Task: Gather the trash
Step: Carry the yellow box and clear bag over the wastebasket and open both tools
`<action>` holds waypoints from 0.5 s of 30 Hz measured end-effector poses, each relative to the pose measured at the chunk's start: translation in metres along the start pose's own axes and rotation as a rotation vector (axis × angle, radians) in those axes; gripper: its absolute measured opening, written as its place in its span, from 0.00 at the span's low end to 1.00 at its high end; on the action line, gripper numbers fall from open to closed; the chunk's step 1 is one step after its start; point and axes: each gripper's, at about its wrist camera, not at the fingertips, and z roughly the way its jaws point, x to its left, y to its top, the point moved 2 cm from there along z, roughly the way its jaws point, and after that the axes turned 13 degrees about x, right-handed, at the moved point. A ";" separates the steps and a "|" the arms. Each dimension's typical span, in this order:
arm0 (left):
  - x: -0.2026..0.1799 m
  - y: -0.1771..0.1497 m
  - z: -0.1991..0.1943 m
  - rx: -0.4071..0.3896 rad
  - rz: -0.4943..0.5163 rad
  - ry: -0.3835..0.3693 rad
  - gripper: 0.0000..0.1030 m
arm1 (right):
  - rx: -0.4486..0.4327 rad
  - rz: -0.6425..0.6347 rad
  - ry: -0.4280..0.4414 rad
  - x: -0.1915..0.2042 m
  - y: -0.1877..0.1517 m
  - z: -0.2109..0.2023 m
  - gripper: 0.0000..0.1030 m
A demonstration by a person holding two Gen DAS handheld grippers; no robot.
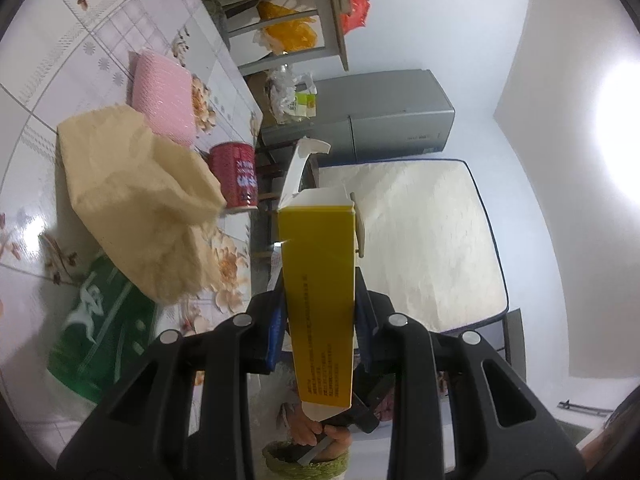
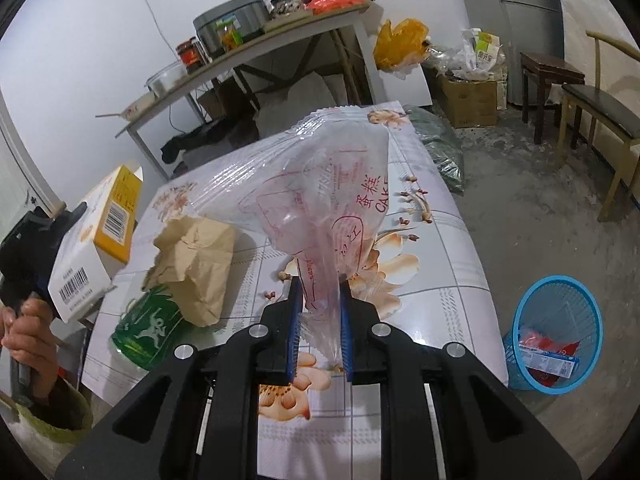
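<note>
My left gripper [image 1: 320, 300] is shut on a yellow and white carton [image 1: 320, 280] with its top flap open; the same carton [image 2: 94, 240] shows at the left of the right wrist view, held in the air beside the table. My right gripper [image 2: 319, 292] is shut on a clear plastic cake bag [image 2: 320, 200] with red print, lifted above the floral table [image 2: 440, 280]. On the table lie a crumpled brown paper bag [image 2: 196, 264], a green packet [image 2: 148, 332], a red can [image 1: 236, 180] and a pink packet [image 1: 164, 92].
A blue mesh bin [image 2: 556, 332] holding some wrappers stands on the floor right of the table. Behind it are a cluttered side table [image 2: 248, 52], a cardboard box [image 2: 468, 104], a stool [image 2: 548, 80] and a chair [image 2: 600, 112]. A hand [image 2: 24, 328] grips the left handle.
</note>
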 end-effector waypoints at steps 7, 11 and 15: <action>-0.019 -0.018 0.013 0.027 0.055 0.013 0.26 | -0.057 0.006 0.016 -0.002 -0.007 -0.029 0.16; -0.031 -0.027 0.028 0.052 0.082 0.014 0.26 | -0.087 0.029 0.021 -0.010 -0.014 -0.044 0.16; -0.045 -0.038 0.050 0.090 0.115 0.029 0.26 | -0.119 0.061 0.010 -0.023 -0.022 -0.060 0.16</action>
